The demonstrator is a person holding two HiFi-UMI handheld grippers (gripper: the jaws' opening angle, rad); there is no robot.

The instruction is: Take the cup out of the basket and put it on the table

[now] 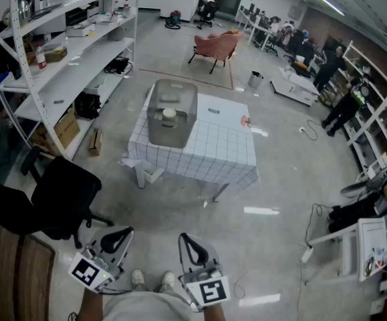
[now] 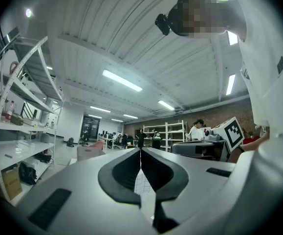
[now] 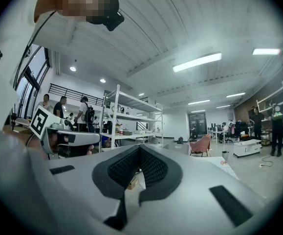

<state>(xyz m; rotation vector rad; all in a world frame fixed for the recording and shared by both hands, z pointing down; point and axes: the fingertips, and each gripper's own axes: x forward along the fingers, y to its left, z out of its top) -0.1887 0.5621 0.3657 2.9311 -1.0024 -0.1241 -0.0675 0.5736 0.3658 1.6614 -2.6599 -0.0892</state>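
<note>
A grey see-through basket (image 1: 178, 136) stands on the left part of a table (image 1: 217, 151) covered with a checked white cloth, some way ahead of me. Inside it a cup (image 1: 170, 115) with a pale top shows through the wall. Both grippers hang low by my body, far from the table. My left gripper (image 1: 122, 232) has its jaws together with nothing between them, and in the left gripper view the left gripper (image 2: 140, 153) points out over the room. My right gripper (image 1: 185, 237) is likewise shut and empty, with the right gripper (image 3: 140, 150) aimed toward the shelving.
A black office chair (image 1: 65, 194) stands at my left front. White shelving (image 1: 59, 62) runs along the left wall, with boxes (image 1: 66, 129) on the floor. A pink armchair (image 1: 216, 45) sits beyond the table. Desks (image 1: 370, 243) and people (image 1: 343, 109) are to the right.
</note>
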